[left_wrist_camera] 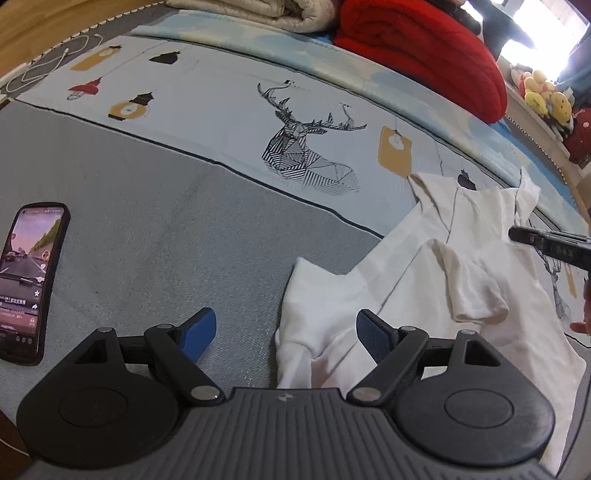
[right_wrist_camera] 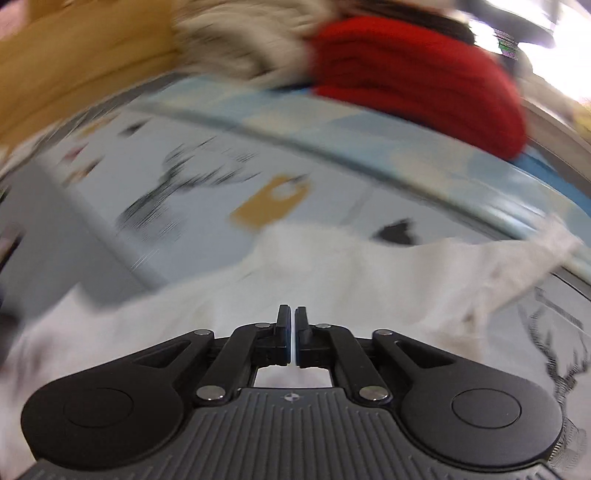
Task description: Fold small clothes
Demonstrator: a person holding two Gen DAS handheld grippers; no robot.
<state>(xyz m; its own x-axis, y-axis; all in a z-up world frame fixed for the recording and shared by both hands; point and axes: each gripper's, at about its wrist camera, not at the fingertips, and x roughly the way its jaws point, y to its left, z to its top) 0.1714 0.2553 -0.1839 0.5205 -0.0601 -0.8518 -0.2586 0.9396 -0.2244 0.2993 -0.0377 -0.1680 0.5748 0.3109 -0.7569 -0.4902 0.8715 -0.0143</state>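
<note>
A small white garment lies rumpled on the bed at the right of the left wrist view, one short sleeve folded on top. My left gripper is open, its blue pads just above the garment's lower left corner, holding nothing. My right gripper shows at the right edge over the garment. In the right wrist view, which is blurred by motion, the right gripper is shut with nothing seen between its pads, above the white garment.
The bed cover is grey with a pale panel printed with a deer and lanterns. A phone with a lit screen lies at the left. A red blanket and beige quilt lie at the back. A white cable lies far left.
</note>
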